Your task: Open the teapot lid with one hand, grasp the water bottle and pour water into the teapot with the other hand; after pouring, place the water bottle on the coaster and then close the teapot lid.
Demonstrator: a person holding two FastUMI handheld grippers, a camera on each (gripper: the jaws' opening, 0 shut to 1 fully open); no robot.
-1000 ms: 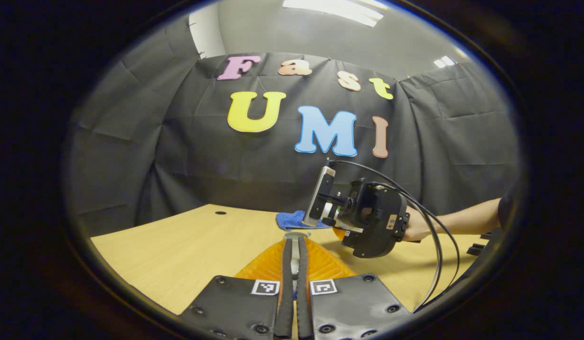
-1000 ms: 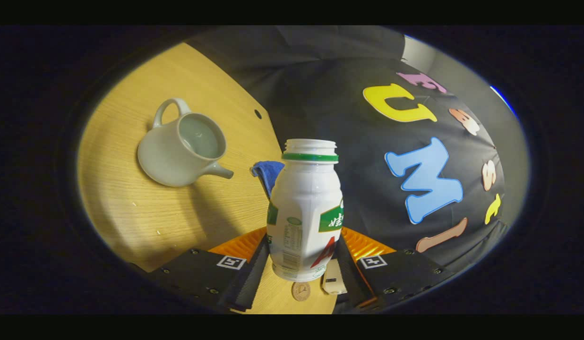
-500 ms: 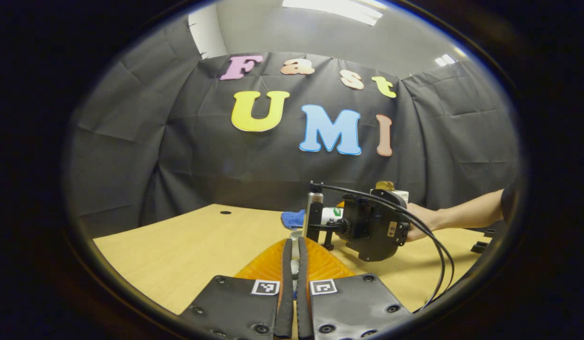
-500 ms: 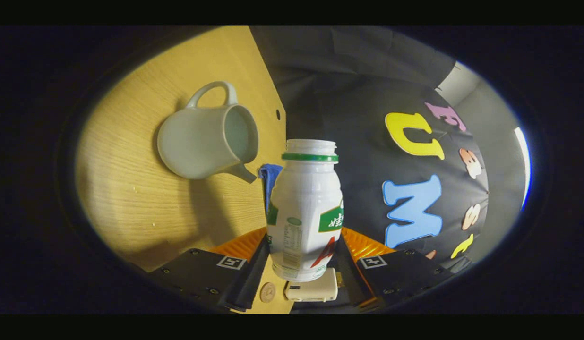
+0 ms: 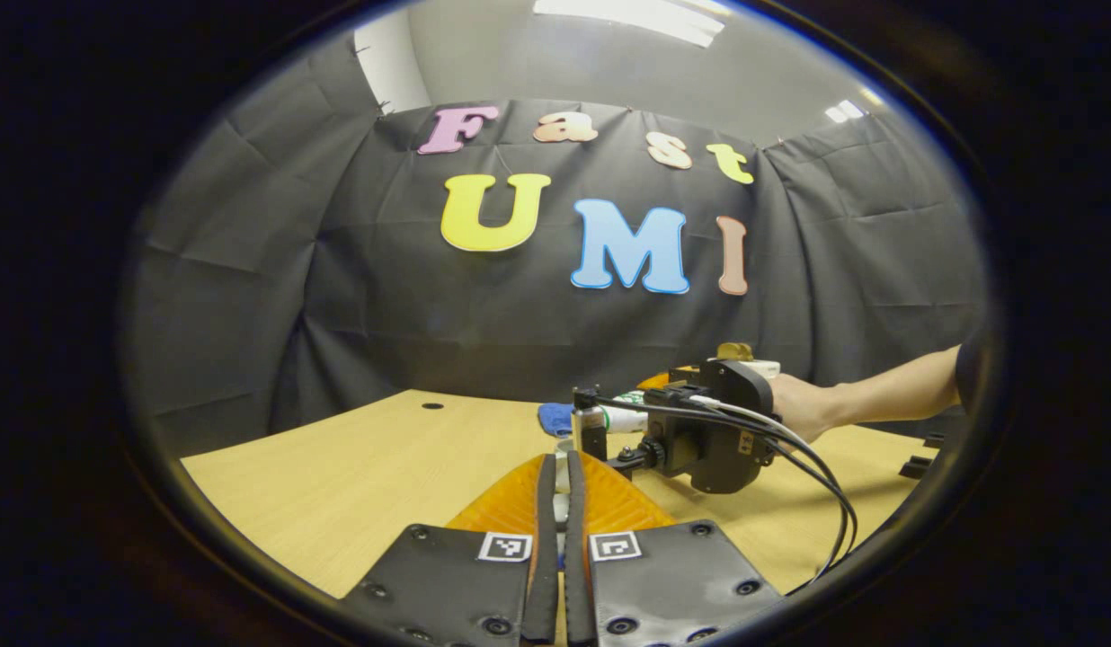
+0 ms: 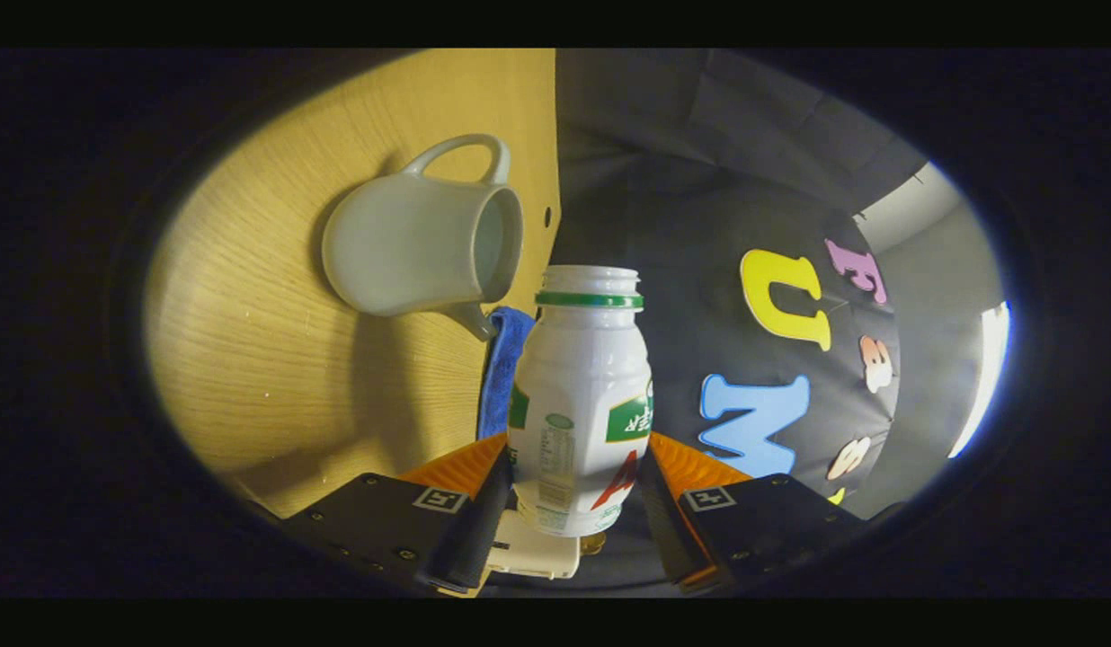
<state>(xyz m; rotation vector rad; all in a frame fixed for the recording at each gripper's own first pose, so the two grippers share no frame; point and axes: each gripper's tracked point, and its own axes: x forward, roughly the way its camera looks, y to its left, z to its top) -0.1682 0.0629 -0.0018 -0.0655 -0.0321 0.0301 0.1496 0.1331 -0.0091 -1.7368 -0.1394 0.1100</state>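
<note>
A: What does the right gripper (image 6: 573, 503) hold?

B: It holds the white water bottle (image 6: 580, 400). A finger presses on each side of the bottle, low down. The bottle has a green ring at its neck and no cap on top. In the left gripper view the bottle (image 5: 629, 415) lies almost flat in the air, with its mouth to the left.

A: Where is the teapot?

B: In the right gripper view the pale teapot (image 6: 421, 241) stands on the wooden surface (image 6: 277, 341), left of the bottle's mouth. Its top is open. Its spout points toward a blue cloth (image 6: 499, 364) that lies by the far edge of the surface.

A: And the left gripper?

B: The left gripper (image 5: 558, 503) is nearly closed, with a thin gap between the fingers. Something pale shows in that gap, but it is too hidden to name.

A: Who holds the right gripper?

B: In the left gripper view a person's hand (image 5: 803, 406) holds the right gripper (image 5: 699, 422) at the right, above the surface (image 5: 358, 485). Black cables hang from it.
</note>
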